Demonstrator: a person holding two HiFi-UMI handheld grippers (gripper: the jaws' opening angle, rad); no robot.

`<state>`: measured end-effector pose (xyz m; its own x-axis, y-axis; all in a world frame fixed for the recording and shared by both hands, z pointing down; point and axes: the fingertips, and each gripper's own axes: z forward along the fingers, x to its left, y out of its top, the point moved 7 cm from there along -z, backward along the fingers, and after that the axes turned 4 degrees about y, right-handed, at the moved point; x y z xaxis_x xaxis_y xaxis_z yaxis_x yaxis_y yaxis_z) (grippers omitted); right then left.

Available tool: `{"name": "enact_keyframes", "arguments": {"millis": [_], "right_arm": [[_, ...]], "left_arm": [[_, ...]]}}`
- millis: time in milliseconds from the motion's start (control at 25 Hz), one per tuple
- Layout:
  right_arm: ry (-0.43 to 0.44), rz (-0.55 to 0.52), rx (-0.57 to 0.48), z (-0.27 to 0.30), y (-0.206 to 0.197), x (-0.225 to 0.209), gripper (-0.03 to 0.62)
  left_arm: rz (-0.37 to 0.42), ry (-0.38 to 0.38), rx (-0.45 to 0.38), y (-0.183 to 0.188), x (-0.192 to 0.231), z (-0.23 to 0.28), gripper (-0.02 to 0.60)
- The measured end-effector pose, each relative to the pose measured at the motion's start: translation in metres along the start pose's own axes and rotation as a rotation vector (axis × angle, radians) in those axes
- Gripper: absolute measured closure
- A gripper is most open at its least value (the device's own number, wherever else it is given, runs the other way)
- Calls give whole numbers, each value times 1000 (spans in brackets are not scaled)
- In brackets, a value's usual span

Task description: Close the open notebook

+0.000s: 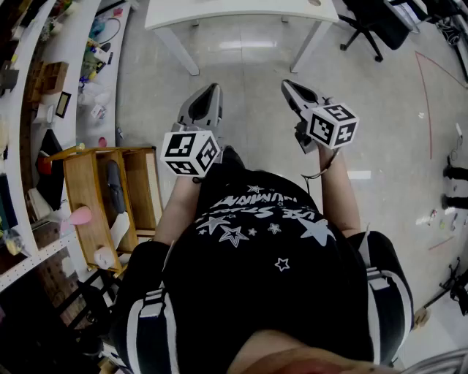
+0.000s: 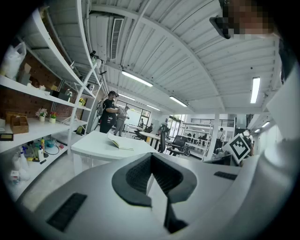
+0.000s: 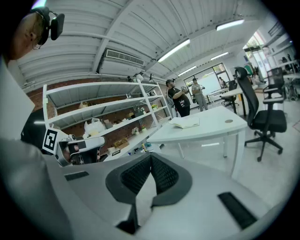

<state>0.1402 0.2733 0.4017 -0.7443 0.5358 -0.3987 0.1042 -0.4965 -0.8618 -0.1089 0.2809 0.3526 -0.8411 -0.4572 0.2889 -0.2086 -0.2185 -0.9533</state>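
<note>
The open notebook (image 2: pixel 119 142) lies on a white table (image 2: pixel 89 149) some way ahead of me, its pages spread and slightly raised. The right gripper view shows the same notebook (image 3: pixel 186 123) near the far side of that table (image 3: pixel 220 129). My left gripper (image 2: pixel 151 156) is shut with nothing between its pads and points level at the table. My right gripper (image 3: pixel 151 157) is also shut and empty, tilted a little downward. In the head view both grippers, left (image 1: pixel 210 93) and right (image 1: pixel 288 86), hang in front of my body, well short of the table (image 1: pixel 219 16). The notebook is out of the head view.
Long wall shelves (image 1: pixel 40 109) full of small items run along my left, with a low wooden rack (image 1: pixel 110 193) beside my leg. A black office chair (image 3: pixel 262 117) stands right of the table. Two people (image 3: pixel 179 100) stand beyond the table. Bare floor (image 1: pixel 248 66) lies between me and it.
</note>
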Motion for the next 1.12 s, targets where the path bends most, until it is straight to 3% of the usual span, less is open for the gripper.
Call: {"name": "enact_keyframes", "arguments": {"millis": [320,600,800,1120], "right_arm": [[-56,23,-27,74,43,5,586],[-96,79,-26,116,43,8,586],[-84,92,-30,135,47,-1,586],[-21,74,-14,176,74,-52,586]], "left_arm": [[5,-46,16,39,83,43,572],[-16,-89,53,46,131,64,572],[-7,-71,78,43,151,81,571],[12,-38,90,46,162,134,572]]}}
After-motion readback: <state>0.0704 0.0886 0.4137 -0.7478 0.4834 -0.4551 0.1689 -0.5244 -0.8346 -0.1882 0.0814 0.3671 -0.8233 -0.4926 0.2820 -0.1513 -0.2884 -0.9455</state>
